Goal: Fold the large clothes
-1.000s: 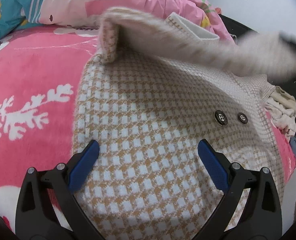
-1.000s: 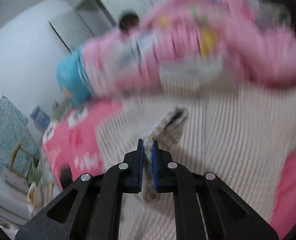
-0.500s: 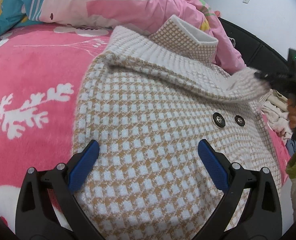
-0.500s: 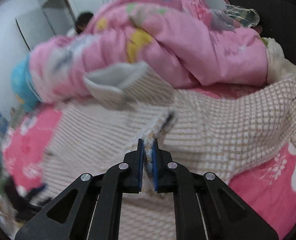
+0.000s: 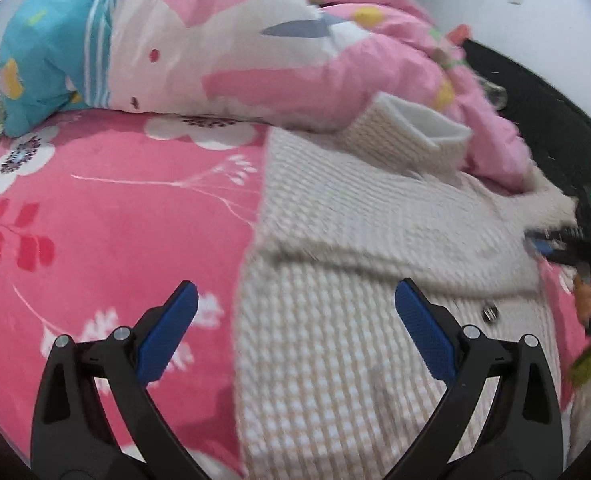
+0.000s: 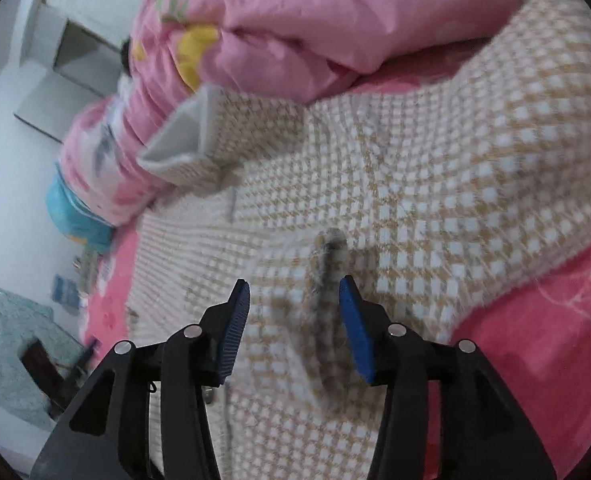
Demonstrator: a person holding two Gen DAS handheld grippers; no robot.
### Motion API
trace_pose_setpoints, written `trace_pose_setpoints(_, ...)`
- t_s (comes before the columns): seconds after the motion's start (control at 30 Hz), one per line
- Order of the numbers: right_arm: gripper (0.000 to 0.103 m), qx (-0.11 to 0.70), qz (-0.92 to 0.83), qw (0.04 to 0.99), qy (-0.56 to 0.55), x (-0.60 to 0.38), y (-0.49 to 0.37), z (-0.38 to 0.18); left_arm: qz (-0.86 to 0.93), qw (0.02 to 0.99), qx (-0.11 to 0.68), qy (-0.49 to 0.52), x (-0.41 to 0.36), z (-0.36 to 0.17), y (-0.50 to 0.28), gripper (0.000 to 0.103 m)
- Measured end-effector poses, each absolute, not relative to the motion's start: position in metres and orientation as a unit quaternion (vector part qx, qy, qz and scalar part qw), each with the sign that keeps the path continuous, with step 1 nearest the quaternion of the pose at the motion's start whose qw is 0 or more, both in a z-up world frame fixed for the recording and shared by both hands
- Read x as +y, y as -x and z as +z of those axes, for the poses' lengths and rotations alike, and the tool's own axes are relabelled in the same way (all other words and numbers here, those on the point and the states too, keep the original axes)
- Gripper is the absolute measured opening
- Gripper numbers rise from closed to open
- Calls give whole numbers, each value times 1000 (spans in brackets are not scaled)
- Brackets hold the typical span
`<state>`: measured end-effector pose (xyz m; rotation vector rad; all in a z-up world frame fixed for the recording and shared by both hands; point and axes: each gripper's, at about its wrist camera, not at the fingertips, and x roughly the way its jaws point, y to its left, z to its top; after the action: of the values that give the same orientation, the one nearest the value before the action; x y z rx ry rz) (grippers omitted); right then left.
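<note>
Sleeve cuff (image 6: 329,268) of checked coat (image 6: 455,168) stands loose between right tongs (image 6: 295,320), jaws just parted; left tongs (image 5: 295,336), spread empty, hover over hem side.

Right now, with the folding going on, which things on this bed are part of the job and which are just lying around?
Part of the job:
- checked coat, spread on the bed
- its sleeve end, between the right tool's pads, which have just been opening
- left tool, open over the coat

Lying about:
- pink duvet
- pink floral blanket
- small rug on the floor
</note>
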<state>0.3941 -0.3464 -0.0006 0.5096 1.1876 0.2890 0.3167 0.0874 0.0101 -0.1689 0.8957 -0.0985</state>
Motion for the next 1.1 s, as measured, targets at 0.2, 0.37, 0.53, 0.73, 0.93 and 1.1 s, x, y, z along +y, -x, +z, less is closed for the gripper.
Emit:
trace_pose_setpoints(0.2, 13, 548, 140, 810, -157, -316, -410, 3, -21, 886, 458, 66, 80, -19, -392, 88)
trace_pose_setpoints(0.37, 13, 449, 163, 870, -122, -306, -416, 75, 3, 869, 489, 74, 81, -37, -421, 63)
trace_pose_setpoints(0.53, 15, 466, 143, 867, -106, -317, -436, 53, 17, 870, 487, 76, 87, -42, -416, 63)
trace_pose_setpoints(0.73, 30, 512, 82, 845, -132, -346, -437, 6, 9, 870, 480, 113, 103, -38, -405, 64)
trace_pose_setpoints(0.93, 30, 420, 99, 899, -72, -324, -404, 67, -17, 900, 426, 88, 95, 4, -394, 63)
trace_pose_setpoints(1.1, 30, 481, 144, 865, 14, -273, -405, 20, -60, 868, 481, 106, 63, -14, -408, 64)
